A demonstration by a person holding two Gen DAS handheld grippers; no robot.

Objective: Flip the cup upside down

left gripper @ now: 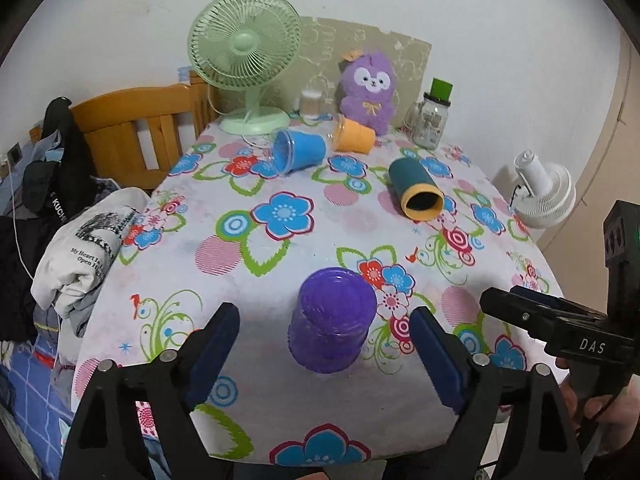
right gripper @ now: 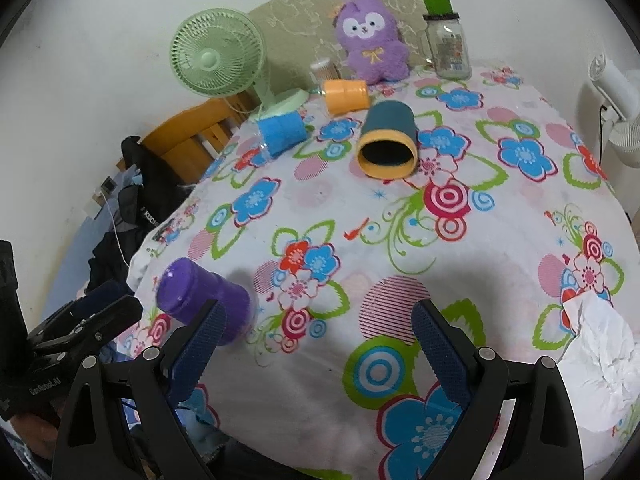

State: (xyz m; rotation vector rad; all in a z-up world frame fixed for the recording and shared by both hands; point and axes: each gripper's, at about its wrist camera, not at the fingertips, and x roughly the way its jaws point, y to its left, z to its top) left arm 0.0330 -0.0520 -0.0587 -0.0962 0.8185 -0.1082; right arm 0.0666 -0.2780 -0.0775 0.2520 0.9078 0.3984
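A purple cup (left gripper: 332, 320) stands upside down on the flowered tablecloth (left gripper: 280, 272), base up, near the table's front. My left gripper (left gripper: 324, 356) is open, its blue pads on either side of the cup and a little short of it, holding nothing. The cup also shows at the left of the right wrist view (right gripper: 200, 296). My right gripper (right gripper: 320, 344) is open and empty over the cloth, to the right of the purple cup. A dark teal cup with a yellow rim (left gripper: 416, 188) (right gripper: 388, 140) lies on its side. A blue cup (left gripper: 298, 152) and an orange cup (left gripper: 354, 135) lie on their sides farther back.
A green desk fan (left gripper: 244, 60), a purple plush toy (left gripper: 370, 88), a glass jar with a green lid (left gripper: 432, 120) and a small clear container (left gripper: 311, 104) stand at the back. Crumpled white paper (right gripper: 600, 364) lies front right. A white fan (left gripper: 544, 188) stands beside the table, and clothes (left gripper: 80, 240) lie left.
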